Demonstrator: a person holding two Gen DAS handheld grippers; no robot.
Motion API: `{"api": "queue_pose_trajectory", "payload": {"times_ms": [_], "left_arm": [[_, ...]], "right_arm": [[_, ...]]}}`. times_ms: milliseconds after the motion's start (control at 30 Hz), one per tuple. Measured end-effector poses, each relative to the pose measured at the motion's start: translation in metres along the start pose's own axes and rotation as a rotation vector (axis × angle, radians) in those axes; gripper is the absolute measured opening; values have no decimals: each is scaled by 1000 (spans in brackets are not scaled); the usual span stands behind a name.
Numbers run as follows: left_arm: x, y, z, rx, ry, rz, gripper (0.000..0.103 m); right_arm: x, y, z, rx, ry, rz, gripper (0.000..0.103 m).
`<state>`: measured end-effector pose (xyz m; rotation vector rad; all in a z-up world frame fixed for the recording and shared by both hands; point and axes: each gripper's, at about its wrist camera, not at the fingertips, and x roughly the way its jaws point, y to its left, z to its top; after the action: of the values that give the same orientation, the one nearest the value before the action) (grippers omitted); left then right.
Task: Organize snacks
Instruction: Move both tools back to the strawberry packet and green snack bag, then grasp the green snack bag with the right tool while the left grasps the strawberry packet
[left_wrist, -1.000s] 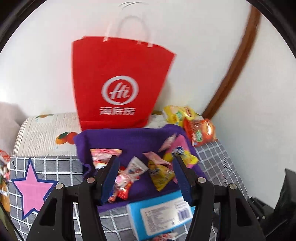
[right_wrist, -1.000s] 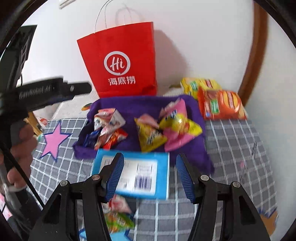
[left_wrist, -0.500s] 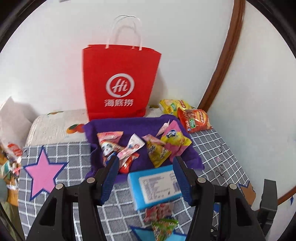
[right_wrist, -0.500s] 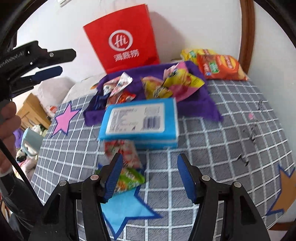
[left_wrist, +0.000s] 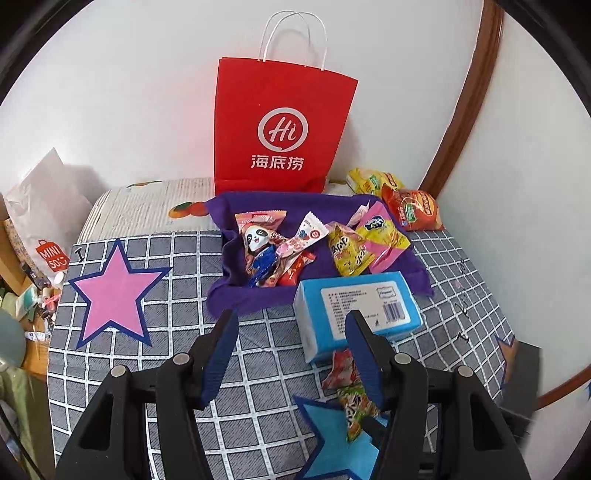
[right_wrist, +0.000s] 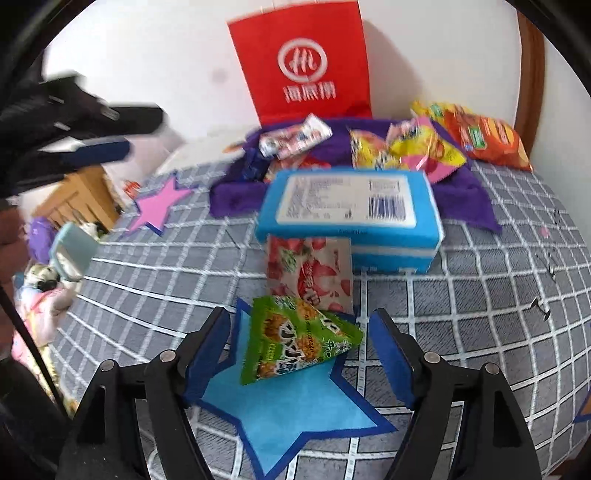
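Note:
A purple cloth (left_wrist: 258, 295) holds several small snack packets, with a red paper bag (left_wrist: 280, 129) upright behind it. A blue box (left_wrist: 354, 314) lies at the cloth's near edge. In front of the box lie a strawberry packet (right_wrist: 310, 273) and a green snack packet (right_wrist: 295, 339), the green one on a blue star (right_wrist: 295, 413). My right gripper (right_wrist: 299, 328) hangs low over the green packet, its jaws opening; the packet sits between the fingers, untouched by the pads. My left gripper (left_wrist: 291, 354) is open with nothing in it, short of the cloth and box.
Yellow and orange chip bags (left_wrist: 413, 210) lie at the back right by the wall. A pink star (left_wrist: 110, 291) marks the checked cover on the left. Clutter and a wooden cabinet (right_wrist: 81, 199) stand off the left edge. The left gripper (right_wrist: 92, 147) shows blurred at upper left.
The right gripper has sunk toward the green packet and its jaws have widened. The left gripper has drawn back from the purple cloth, its opening unchanged.

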<state>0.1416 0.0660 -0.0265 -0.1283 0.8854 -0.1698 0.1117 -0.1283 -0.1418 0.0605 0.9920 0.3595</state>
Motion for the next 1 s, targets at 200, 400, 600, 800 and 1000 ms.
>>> {"api": "queue_pose_trajectory", "payload": {"times_ms": [200, 400, 600, 800, 1000], "left_arm": [[12, 1, -7, 6, 25, -2, 58], [36, -1, -19, 4, 78, -14, 58], [62, -13, -35, 22, 133, -35, 58], [84, -38, -50, 64, 178, -88, 58], [98, -65, -55, 91, 209, -127, 58]], "right_arm": [[36, -10, -7, 49, 79, -1, 77], [41, -13, -13, -14, 44, -37, 62], [19, -38, -14, 3, 6, -45, 50], [-6, -69, -18, 48, -25, -35, 50], [-14, -63, -31, 9, -1, 130, 50]]}}
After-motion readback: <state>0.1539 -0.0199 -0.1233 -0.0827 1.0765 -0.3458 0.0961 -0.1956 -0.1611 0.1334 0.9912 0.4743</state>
